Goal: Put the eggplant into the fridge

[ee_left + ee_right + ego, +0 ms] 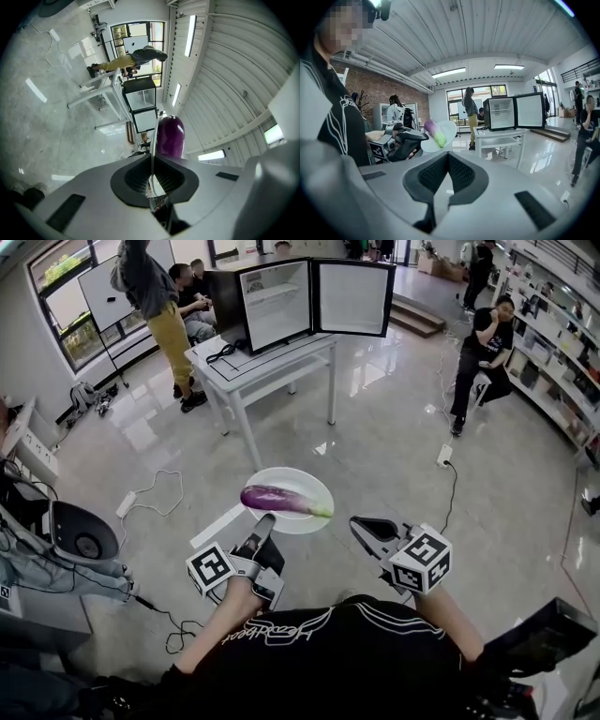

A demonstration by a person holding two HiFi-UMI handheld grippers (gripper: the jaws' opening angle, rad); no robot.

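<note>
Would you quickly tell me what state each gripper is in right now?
Left gripper: closed on the rim of the white plate carrying the eggplant.
Right gripper: closed, empty.

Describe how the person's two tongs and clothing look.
The left tongs and right tongs match: light grey bodies, black ribbed pads tapering to a point, each carrying a white cube with black square markers. The person wears a black short-sleeved top with white line lettering.
</note>
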